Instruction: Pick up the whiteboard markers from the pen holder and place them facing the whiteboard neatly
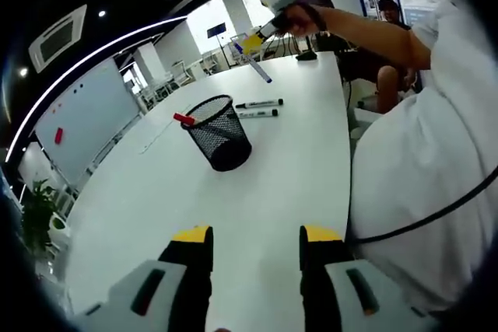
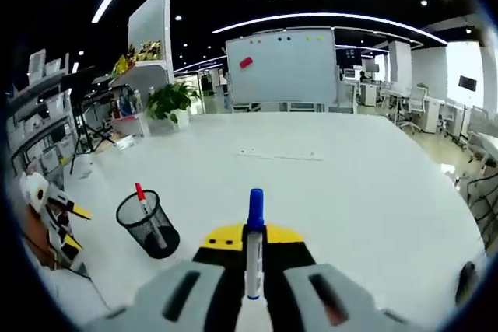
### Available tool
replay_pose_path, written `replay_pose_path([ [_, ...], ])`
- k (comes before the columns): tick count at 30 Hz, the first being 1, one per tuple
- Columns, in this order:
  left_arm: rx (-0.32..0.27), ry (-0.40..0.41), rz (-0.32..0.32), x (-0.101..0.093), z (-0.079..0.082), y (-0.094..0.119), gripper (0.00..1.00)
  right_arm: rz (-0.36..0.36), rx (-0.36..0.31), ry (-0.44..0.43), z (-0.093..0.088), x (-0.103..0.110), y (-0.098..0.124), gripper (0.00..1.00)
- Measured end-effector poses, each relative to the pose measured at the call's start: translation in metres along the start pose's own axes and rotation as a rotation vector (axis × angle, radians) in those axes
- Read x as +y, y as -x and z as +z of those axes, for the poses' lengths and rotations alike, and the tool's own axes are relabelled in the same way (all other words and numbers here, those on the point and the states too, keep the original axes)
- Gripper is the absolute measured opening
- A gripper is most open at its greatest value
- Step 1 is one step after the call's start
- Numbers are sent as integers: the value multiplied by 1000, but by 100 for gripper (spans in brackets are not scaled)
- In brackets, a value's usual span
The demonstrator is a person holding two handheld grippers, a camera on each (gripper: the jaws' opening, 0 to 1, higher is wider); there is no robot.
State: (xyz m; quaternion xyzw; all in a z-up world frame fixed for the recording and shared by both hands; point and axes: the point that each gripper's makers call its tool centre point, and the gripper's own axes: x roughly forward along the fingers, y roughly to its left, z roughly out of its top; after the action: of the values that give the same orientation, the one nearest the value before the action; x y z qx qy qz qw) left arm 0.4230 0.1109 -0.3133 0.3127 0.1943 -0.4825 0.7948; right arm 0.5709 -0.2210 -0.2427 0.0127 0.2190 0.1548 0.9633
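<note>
We see the right gripper (image 2: 254, 258) pinching a blue-capped marker (image 2: 254, 240) above the white table (image 2: 350, 184). The left gripper (image 1: 257, 248) hangs spread, holding nothing. The mesh pen holder (image 1: 220, 132) (1 red marker (image 1: 184, 118) inside) stands beside 2 black markers (image 1: 259, 108).

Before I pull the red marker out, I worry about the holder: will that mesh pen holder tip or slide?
The mesh pen holder looks like thin open wire, so probably light. It holds just one red marker, so little ballast; a sideways tug could tip it. The white table looks smooth, so it may slide. Lift straight up.
</note>
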Motion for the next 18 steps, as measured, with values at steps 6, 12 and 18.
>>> replay_pose_path([
  [6,2,6,-6,0,-5,3,46,14,89,-2,-20,0,-13,7],
  [12,-11,14,1,3,-3,3,46,45,175,-3,-33,6,-18,7],
  [18,-5,7,-19,-2,-5,-1,46,70,280,-52,-51,11,-20,7],
])
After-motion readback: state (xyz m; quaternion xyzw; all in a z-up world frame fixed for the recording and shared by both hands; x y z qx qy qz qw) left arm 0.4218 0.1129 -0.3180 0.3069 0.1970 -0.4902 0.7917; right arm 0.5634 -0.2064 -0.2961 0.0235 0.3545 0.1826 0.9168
